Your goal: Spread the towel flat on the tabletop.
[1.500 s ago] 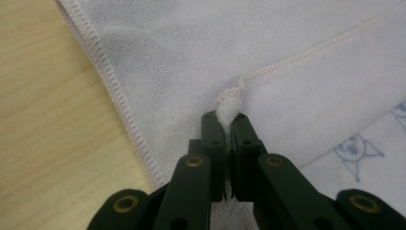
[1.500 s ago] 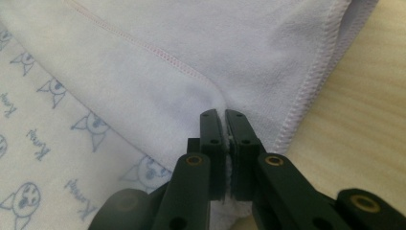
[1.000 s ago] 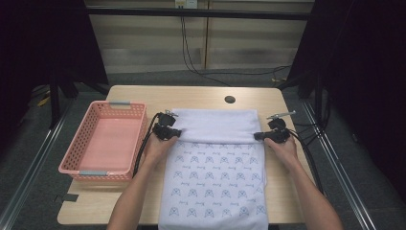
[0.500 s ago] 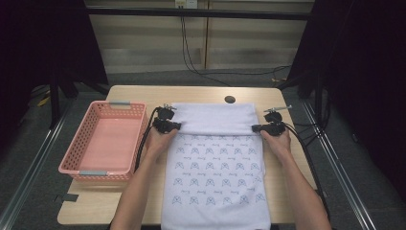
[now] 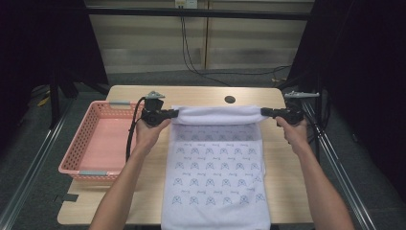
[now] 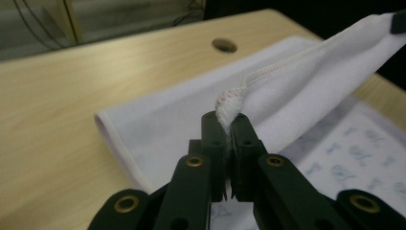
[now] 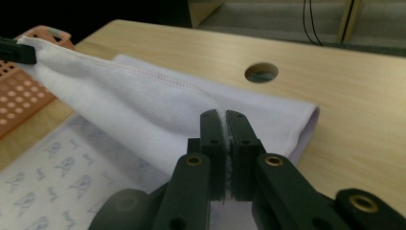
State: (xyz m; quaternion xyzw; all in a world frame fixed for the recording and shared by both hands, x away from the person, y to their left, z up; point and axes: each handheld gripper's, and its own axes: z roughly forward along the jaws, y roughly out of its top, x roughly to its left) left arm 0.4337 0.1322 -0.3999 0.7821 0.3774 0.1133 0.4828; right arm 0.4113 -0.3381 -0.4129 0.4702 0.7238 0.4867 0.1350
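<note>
Fig.: Folding a printed towel (image 5: 215, 182) on the counter (image 5: 287, 191). Left gripper (image 5: 173, 114) and right gripper (image 5: 264, 111) are each clamped on one far corner of the towel; the far edge is lifted off the counter and stretched between them, while the rest lies flat w/ the near end hanging over the counter's front edge.

Technique (judgement): the step in hand looks like carrying the far edge toward the person to fold the towel in half. Keep both grippers level and equally spaced so the hem stays taut; move them together; lay the raised edge square onto the near edge before letting go. Uneven height or slack would give a skewed fold.

Views: high view gives the overall layout, incl. the pink basket (image 5: 95, 143) just left of the towel and the round hole (image 5: 230, 99) in the counter beyond it. Left gripper view shows the stitched hem corner (image 6: 229, 106) bunched between closed jaws; right gripper view shows cloth pinched between its jaws (image 7: 143, 120), plus the fold line beneath the lifted layer, detail too small in the high view.
</note>
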